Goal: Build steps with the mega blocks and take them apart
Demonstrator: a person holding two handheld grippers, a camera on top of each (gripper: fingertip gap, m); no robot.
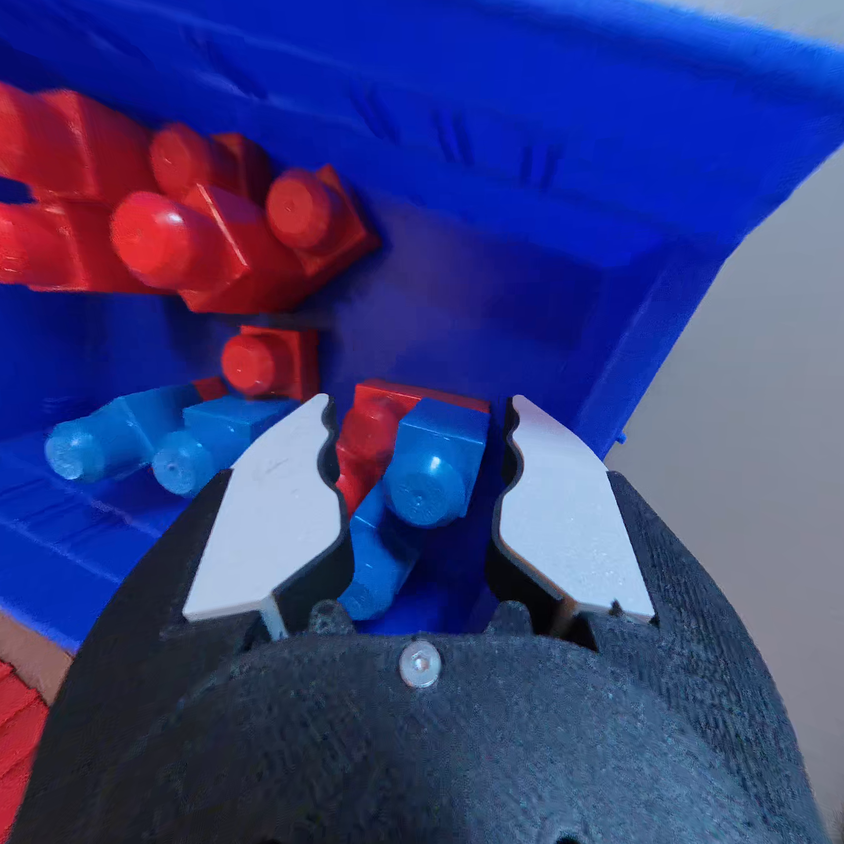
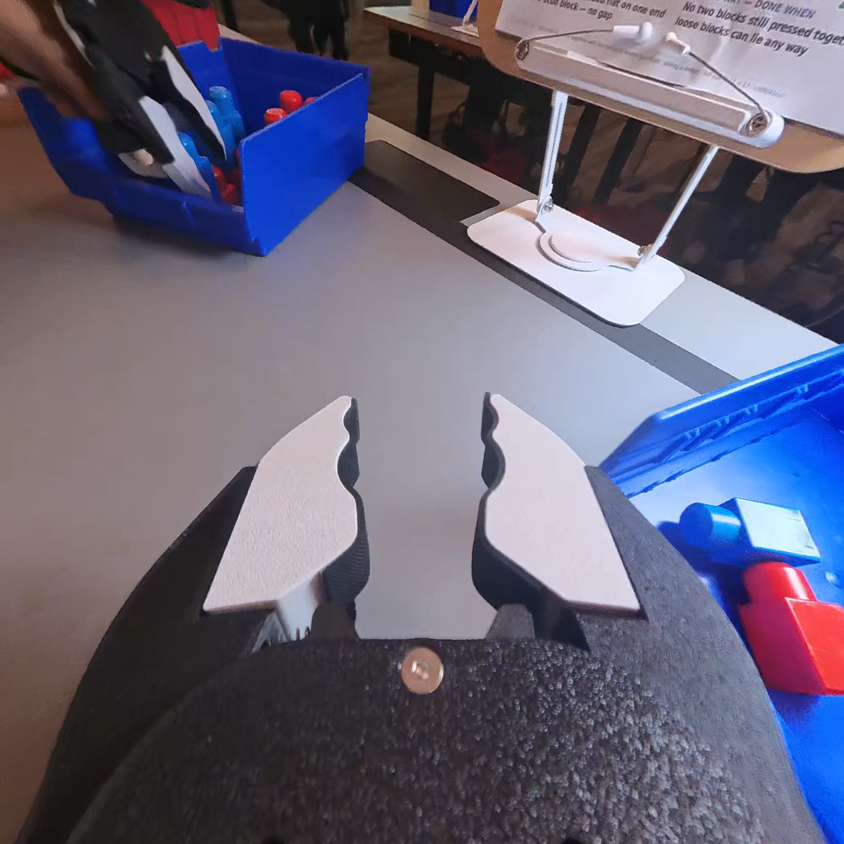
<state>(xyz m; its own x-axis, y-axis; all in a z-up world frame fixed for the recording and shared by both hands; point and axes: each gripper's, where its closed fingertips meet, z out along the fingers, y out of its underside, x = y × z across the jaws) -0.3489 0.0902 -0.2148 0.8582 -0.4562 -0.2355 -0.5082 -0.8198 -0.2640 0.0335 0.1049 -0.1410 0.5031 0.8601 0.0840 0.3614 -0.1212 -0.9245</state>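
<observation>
Your left gripper (image 1: 418,411) dips into the blue bin (image 1: 525,192), fingers apart around a blue block (image 1: 434,470); your right gripper (image 2: 419,404) hovers spread over the table (image 2: 228,342).

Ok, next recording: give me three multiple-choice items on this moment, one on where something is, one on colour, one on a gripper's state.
1. Where is the left gripper?
A. Reaching into a blue bin of blocks
B. Resting on the white stand
C. Over bare table

2. What colours are the blocks in that bin?
A. Yellow and green
B. Red and blue
C. All white

3. What is the state of the right gripper?
A. Shut on a red block
B. Shut on nothing
C. Open and empty over the grey table

Key: 1 A, its fingers sit among the blocks inside the bin walls. 2 B, red blocks and blue blocks lie there. 3 C, only bare table shows in the gap between its fingers.
</observation>
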